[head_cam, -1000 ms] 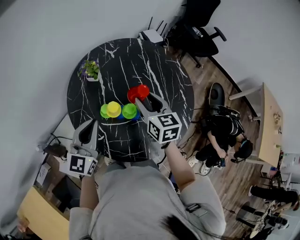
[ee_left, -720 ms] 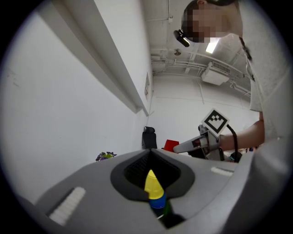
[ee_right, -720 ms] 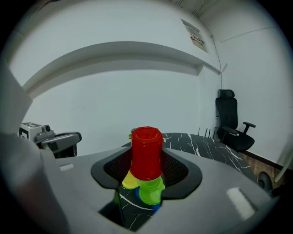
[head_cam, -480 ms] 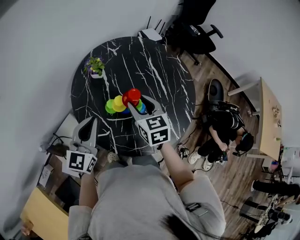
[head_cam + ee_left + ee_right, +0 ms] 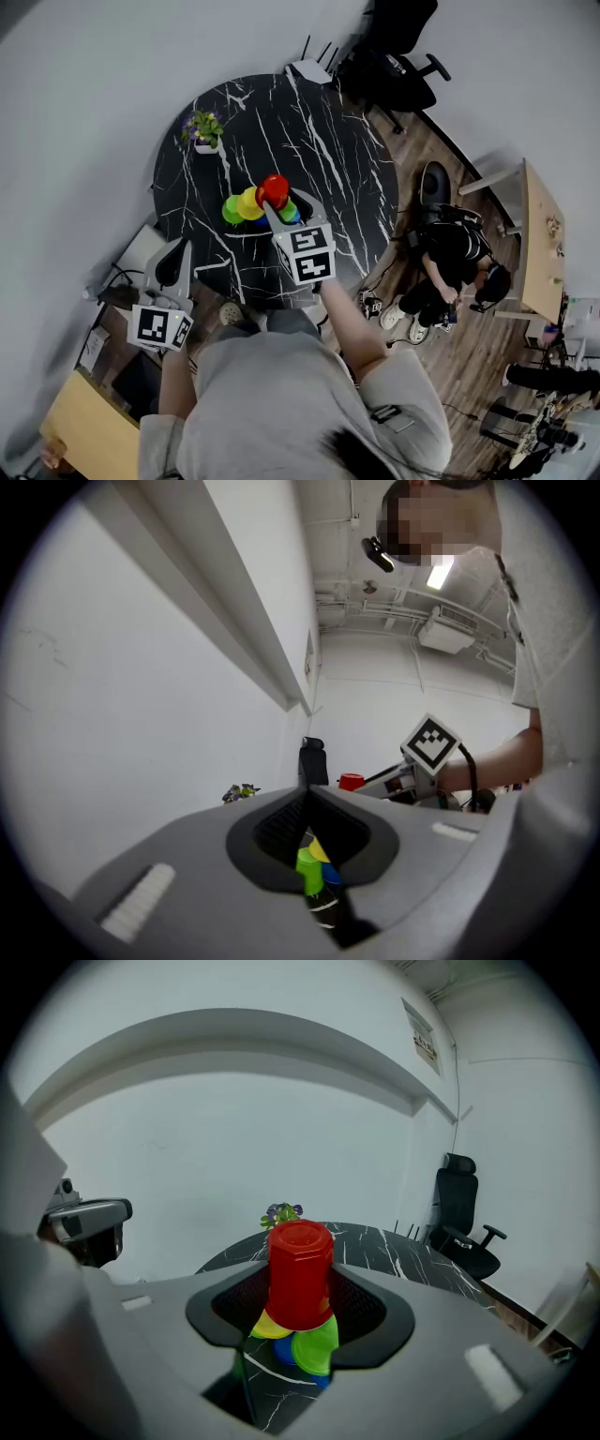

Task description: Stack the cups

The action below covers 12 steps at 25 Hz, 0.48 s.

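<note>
— Where's the red plastic cup (image 5: 274, 189) (image 5: 300, 1274)?
— Upside down, above the yellow, green and blue cups (image 5: 247, 203) on the round black marble table (image 5: 319, 141).
— And the grippers?
— The right gripper (image 5: 281, 202) (image 5: 300, 1309) has its jaws wide, clamping the cup. The left gripper (image 5: 173, 264) (image 5: 315, 855) is closed and empty, near the table's edge.

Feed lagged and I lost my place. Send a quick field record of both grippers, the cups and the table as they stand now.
right gripper: closed on red cup, cup upside down, held over the cup cluster
left gripper: shut, empty, at the table's near-left edge
table: round, black marble
cups on table: yellow cup, green cup, second green cup, blue cup, bunched together
red cup touching cluster: cannot tell
other: potted plant at the far-left rim
</note>
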Motion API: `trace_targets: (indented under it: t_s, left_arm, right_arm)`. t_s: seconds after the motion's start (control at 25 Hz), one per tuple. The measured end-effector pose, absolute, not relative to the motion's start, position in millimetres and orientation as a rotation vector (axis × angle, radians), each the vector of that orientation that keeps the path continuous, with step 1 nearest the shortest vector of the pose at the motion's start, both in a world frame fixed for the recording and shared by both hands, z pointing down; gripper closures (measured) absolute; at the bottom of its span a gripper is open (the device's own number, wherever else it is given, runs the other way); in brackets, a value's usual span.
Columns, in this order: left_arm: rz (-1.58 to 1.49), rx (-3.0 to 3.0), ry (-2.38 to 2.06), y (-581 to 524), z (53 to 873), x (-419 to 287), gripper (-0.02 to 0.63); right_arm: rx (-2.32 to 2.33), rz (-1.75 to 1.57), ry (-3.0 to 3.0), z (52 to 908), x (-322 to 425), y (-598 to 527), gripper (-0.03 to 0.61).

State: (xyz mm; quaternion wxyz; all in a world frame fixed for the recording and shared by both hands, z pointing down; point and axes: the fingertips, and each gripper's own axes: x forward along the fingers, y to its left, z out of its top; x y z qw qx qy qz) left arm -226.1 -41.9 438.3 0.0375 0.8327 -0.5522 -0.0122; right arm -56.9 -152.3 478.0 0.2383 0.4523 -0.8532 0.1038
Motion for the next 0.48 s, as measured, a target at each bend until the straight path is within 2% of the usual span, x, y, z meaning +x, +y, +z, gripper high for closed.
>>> trace_targets:
  t_s: [0.48]
  left_arm:
    - [-0.039,2.599,-1.65,-28,436,-236,0.557]
  right_arm:
    - [1.331,0.307,-2.376,467,-54,-147,0.377]
